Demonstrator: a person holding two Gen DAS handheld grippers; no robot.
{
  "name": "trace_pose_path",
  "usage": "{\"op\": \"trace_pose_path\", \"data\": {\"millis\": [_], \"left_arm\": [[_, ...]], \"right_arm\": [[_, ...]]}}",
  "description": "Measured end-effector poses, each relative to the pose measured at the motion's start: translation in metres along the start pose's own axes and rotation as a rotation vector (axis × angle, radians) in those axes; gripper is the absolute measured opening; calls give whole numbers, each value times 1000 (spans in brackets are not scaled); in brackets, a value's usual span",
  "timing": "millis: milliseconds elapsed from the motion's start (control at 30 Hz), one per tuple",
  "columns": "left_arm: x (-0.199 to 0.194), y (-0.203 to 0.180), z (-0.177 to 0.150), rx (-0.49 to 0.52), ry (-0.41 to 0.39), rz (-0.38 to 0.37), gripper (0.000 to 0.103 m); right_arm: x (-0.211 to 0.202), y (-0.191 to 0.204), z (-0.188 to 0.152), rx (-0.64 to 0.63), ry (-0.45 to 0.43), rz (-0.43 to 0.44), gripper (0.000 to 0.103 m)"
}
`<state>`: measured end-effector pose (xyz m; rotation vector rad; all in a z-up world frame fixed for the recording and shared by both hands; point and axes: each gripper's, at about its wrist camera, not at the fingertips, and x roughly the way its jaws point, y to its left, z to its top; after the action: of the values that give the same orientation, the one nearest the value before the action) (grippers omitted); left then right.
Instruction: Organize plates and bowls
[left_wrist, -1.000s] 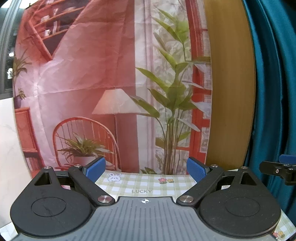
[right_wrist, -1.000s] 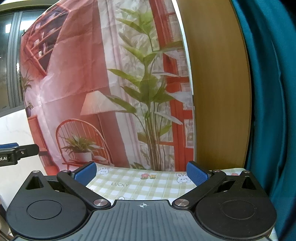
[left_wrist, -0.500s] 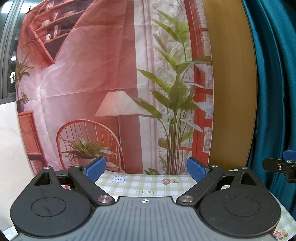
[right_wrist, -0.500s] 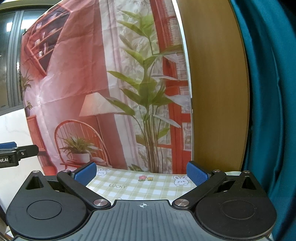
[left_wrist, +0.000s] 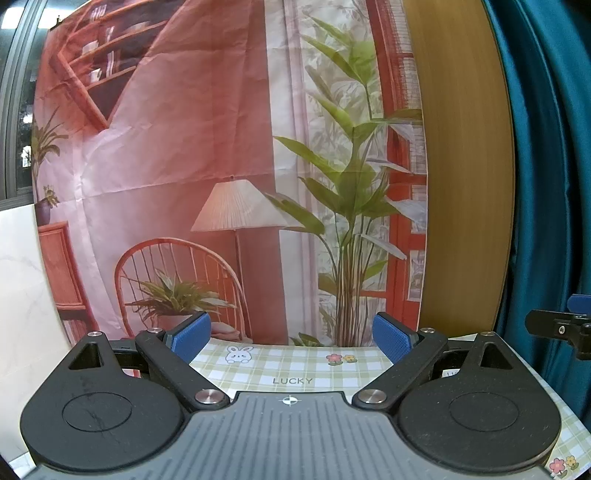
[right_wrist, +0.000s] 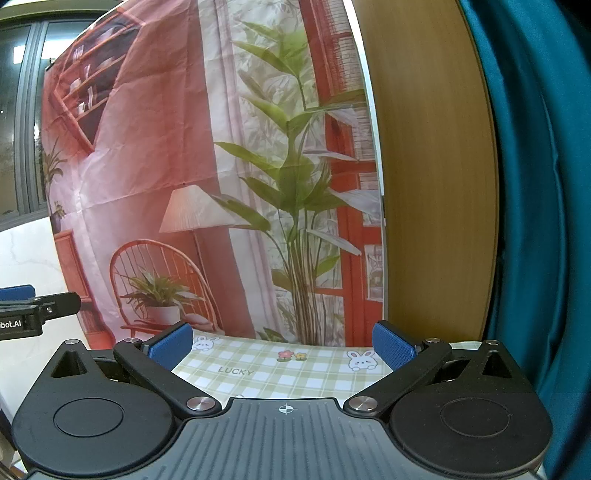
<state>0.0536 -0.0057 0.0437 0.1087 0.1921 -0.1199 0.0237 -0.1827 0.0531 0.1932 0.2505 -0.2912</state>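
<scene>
No plate or bowl shows in either view. My left gripper (left_wrist: 291, 336) is open and empty, its blue pads wide apart above the green checked tablecloth (left_wrist: 295, 365). My right gripper (right_wrist: 282, 345) is also open and empty over the same tablecloth (right_wrist: 280, 373). Both point level at the back wall. The right gripper's finger shows at the right edge of the left wrist view (left_wrist: 561, 328). The left gripper shows at the left edge of the right wrist view (right_wrist: 33, 310).
A printed backdrop (left_wrist: 221, 166) of a red room with a lamp, a chair and plants hangs behind the table. A wooden panel (left_wrist: 465, 166) and a teal curtain (left_wrist: 550, 166) stand to its right. A white marble wall (left_wrist: 22, 288) is at the left.
Both grippers have tilted slightly, so the backdrop has shifted a little in each view. Both stay open and empty.
</scene>
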Motion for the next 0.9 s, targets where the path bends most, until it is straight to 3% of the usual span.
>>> {"op": "trace_pose_path", "data": {"millis": [900], "left_arm": [[2,2,0,-17,10,-1,96]], "right_arm": [[-1,-3,0,5,3,-19,103]]}}
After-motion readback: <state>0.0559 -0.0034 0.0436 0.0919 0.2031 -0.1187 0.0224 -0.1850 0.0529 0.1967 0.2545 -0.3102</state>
